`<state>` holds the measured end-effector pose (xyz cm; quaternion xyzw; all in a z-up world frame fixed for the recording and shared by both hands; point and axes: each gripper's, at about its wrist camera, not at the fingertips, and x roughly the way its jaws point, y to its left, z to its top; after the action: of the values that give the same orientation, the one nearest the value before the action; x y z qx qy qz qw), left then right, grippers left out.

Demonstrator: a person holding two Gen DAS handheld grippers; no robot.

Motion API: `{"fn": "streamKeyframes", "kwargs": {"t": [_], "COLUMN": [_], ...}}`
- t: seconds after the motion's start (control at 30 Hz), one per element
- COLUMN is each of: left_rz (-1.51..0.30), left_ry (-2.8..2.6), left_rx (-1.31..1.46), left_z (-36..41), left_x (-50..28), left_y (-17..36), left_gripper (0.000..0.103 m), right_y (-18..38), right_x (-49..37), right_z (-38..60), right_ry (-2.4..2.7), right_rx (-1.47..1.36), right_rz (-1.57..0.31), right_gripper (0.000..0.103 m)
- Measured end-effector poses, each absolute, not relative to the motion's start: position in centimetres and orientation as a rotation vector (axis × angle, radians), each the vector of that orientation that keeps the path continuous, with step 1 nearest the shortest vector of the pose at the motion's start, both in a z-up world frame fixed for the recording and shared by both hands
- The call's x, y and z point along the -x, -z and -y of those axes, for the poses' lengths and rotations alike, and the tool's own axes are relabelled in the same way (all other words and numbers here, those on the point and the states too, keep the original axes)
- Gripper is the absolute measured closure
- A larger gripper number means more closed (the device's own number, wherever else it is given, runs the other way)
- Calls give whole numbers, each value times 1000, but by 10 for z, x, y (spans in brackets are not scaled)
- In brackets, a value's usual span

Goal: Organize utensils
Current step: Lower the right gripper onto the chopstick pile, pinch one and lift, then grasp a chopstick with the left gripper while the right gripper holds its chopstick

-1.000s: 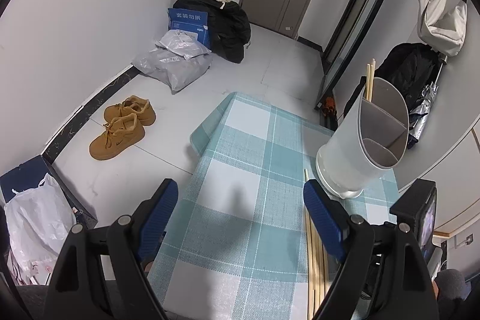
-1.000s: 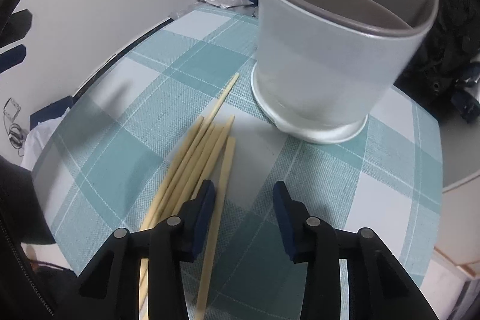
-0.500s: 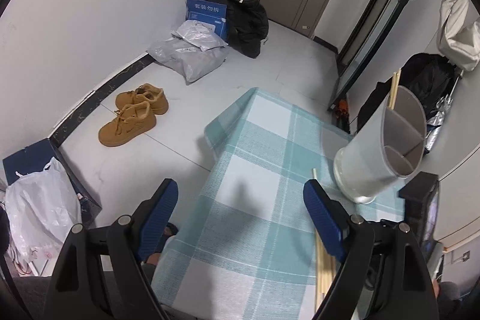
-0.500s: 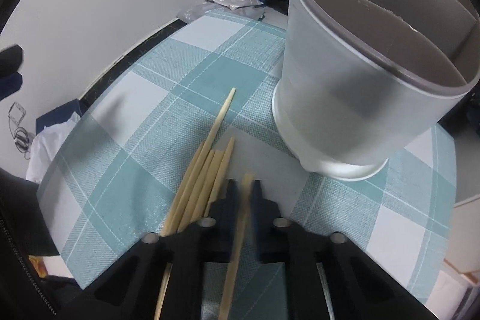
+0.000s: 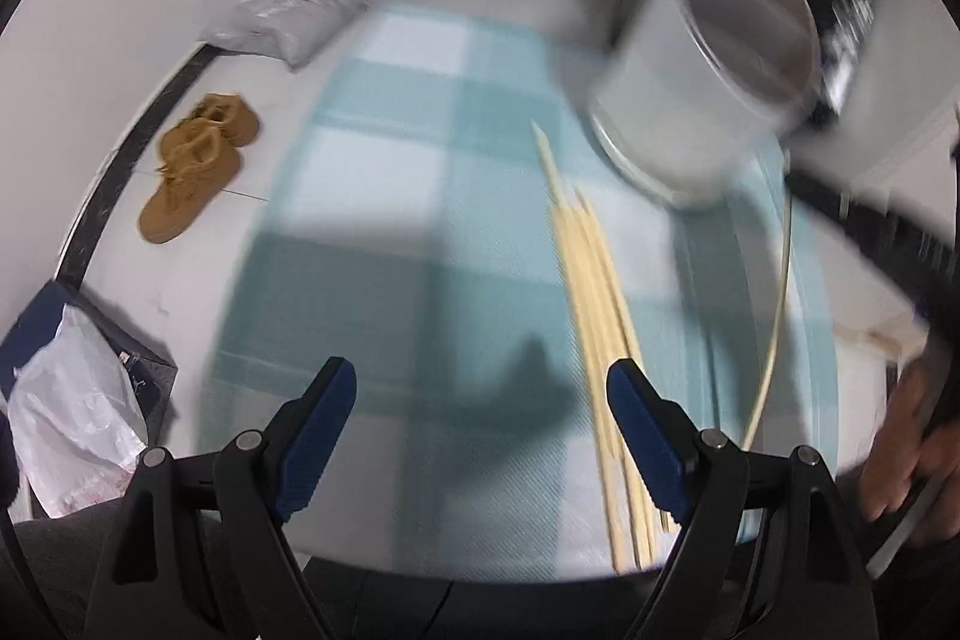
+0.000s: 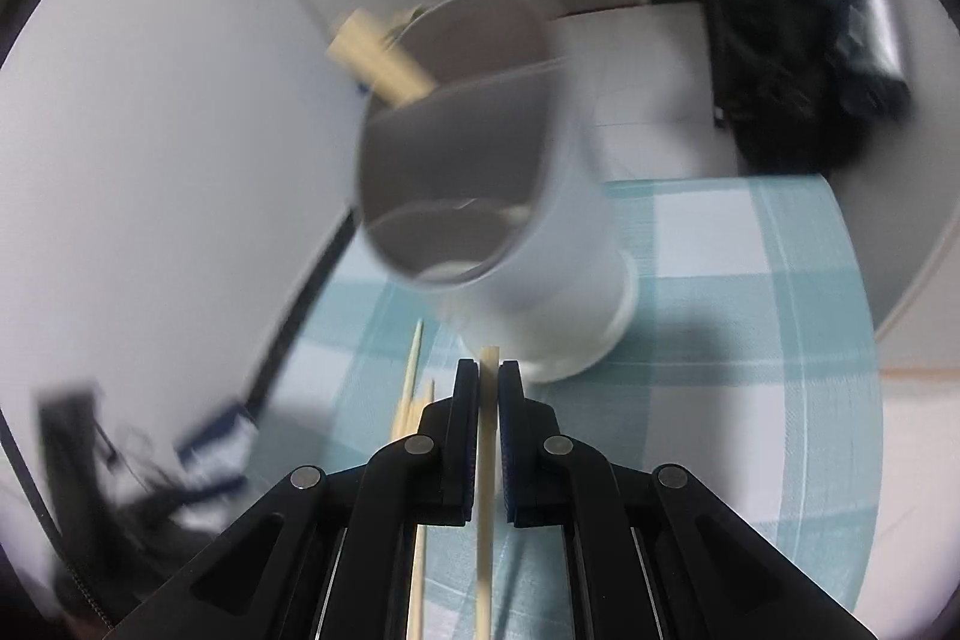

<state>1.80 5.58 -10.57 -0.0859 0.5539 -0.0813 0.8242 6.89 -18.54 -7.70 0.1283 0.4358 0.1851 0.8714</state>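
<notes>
My right gripper (image 6: 489, 370) is shut on one pale wooden chopstick (image 6: 485, 490), lifted off the cloth; its blunt end pokes out just past the pads, in front of the white divided utensil holder (image 6: 528, 280). In the left wrist view the same chopstick (image 5: 777, 304) hangs in the air, right of the pile. Two chopstick ends (image 6: 378, 61) stick out of the holder's back compartment. Several chopsticks (image 5: 594, 304) lie in a bundle on the teal checked cloth, below the holder (image 5: 714, 100). My left gripper (image 5: 480, 394) is open over bare cloth, its right pad beside the bundle.
The small table with the checked cloth (image 5: 384, 172) ends at the left, with floor beyond. Brown shoes (image 5: 192, 172), grey parcels (image 5: 294, 4) and a white bag (image 5: 72, 424) lie on the floor. A person's hand (image 5: 906, 448) holds the right gripper at the right edge.
My right gripper closed on one chopstick, lifted it off the bundle and rolled, so the holder now looks tilted. My left gripper sank and tipped down toward the cloth, bringing the bundle into full view.
</notes>
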Motion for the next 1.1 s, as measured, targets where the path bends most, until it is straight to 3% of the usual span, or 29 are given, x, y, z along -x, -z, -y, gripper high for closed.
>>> {"fn": "streamKeyframes", "kwargs": {"t": [0.3, 1.1], "left_rz": [-1295, -1391], "left_ry": [160, 38], "left_rx": [29, 18], "left_z": [-28, -48], "left_x": [8, -44], "left_y": [119, 135], "left_gripper": [21, 21], "right_y": [83, 57], "right_x": [-61, -40], "right_z": [243, 258], "right_ry": [-390, -399], "right_rx": [-552, -469], "right_rz": [-869, -764], "right_gripper": [97, 97]}}
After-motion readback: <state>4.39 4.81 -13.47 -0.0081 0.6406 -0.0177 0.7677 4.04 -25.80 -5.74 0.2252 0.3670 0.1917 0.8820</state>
